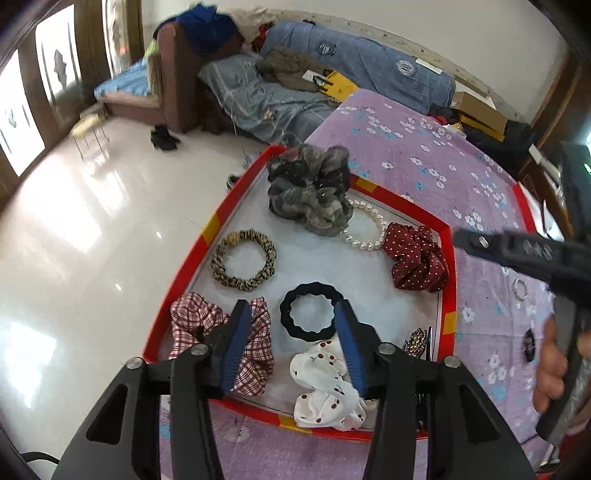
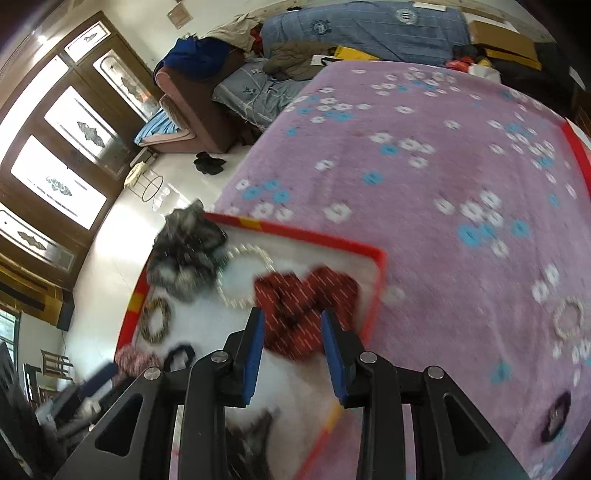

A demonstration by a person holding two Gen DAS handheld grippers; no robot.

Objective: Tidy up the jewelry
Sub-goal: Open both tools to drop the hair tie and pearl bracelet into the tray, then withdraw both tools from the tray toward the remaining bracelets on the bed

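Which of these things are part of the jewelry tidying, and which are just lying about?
Part of the job: red-rimmed tray, pearl bracelet, red dotted scrunchie, black hair tie, beaded bracelet outside the tray.

Lying about: sofa, blue quilt, cardboard box.

No lettering can be read anywhere; the round white emblems [image 1: 405, 68] on the far blue quilt [image 1: 369, 62] and the paper on the far wall [image 2: 178, 15] are too blurred

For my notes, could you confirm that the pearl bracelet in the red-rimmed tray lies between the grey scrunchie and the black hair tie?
Not quite: the pearl bracelet lies between the grey scrunchie and the dark red dotted scrunchie, not the black hair tie. It is in the red-rimmed tray; the left wrist view shows this.
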